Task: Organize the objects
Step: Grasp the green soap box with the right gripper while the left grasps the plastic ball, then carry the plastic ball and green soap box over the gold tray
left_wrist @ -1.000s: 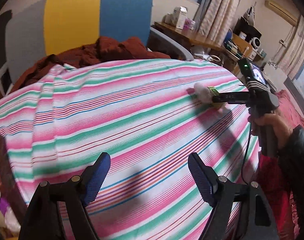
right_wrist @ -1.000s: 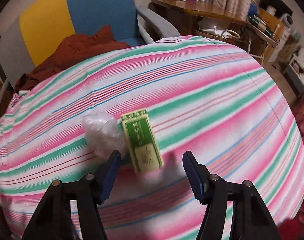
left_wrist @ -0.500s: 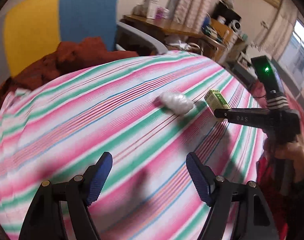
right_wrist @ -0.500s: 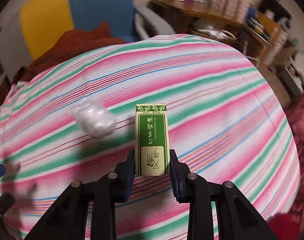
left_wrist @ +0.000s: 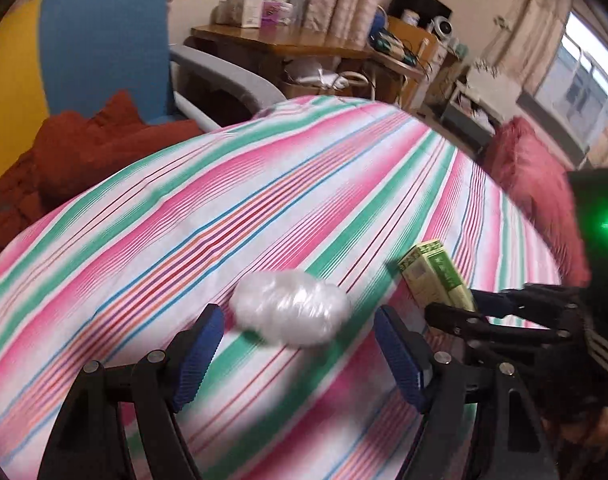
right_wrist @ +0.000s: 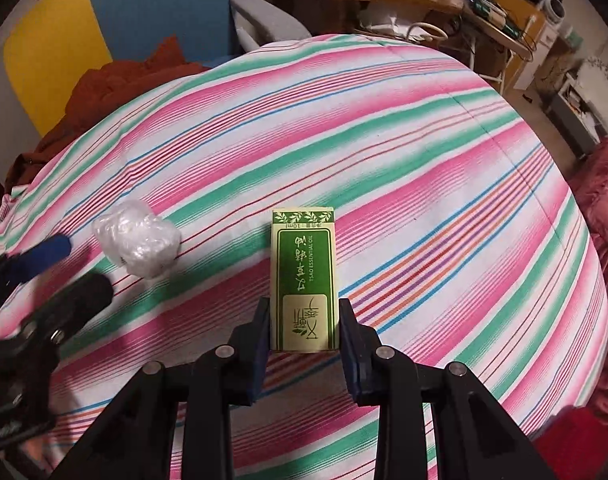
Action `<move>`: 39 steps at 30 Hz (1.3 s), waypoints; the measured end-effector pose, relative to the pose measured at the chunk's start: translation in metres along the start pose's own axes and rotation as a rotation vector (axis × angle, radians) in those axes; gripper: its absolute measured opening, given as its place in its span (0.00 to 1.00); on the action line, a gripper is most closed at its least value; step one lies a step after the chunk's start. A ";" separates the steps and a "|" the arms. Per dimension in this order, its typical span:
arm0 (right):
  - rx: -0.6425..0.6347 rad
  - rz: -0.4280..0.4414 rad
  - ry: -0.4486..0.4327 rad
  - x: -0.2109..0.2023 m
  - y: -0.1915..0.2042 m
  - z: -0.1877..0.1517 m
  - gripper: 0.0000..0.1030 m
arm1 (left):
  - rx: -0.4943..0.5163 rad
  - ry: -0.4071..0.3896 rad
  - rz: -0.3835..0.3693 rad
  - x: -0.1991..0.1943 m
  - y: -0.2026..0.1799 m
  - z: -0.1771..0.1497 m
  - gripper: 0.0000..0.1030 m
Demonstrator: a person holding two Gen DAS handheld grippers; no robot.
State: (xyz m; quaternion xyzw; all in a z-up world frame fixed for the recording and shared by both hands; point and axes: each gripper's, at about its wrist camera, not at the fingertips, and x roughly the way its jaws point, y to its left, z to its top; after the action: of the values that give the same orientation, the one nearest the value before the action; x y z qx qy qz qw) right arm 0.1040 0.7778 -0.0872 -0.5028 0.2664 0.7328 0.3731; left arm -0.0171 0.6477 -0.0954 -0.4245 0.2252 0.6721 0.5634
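Note:
A small green and yellow essential-oil box (right_wrist: 304,280) stands clamped between the blue pads of my right gripper (right_wrist: 305,330), which is shut on its lower end. From the left wrist view the same box (left_wrist: 436,276) shows at the right, held by that gripper (left_wrist: 460,306). A crumpled wad of clear white plastic (left_wrist: 290,306) lies on the striped bedsheet (left_wrist: 264,200). My left gripper (left_wrist: 300,354) hangs open just before the wad, its pads to either side and apart from it. The wad (right_wrist: 138,238) lies left of the box, with the left gripper's fingers (right_wrist: 44,254) beside it.
A rust-red cloth (left_wrist: 84,148) is heaped at the sheet's far left, against a blue and yellow chair back (left_wrist: 100,40). A wooden desk (left_wrist: 288,40) with boxes stands behind. A red fluffy cushion (left_wrist: 536,184) lies at the right edge.
My right gripper closed on the green box and lifted its end. The left gripper swept toward the plastic wad, which now sits right in front of its open fingers.

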 end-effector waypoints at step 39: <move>-0.545 0.165 -0.071 -0.005 0.110 -0.035 0.30 | -0.309 -0.218 0.387 -0.237 0.081 -0.228 0.24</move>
State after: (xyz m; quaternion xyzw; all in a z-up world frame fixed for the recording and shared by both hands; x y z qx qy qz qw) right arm 0.0346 0.6857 -0.0932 -0.5352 0.0867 0.8224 0.1724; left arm -0.0203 0.3138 -0.0368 -0.3795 0.1348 0.8356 0.3737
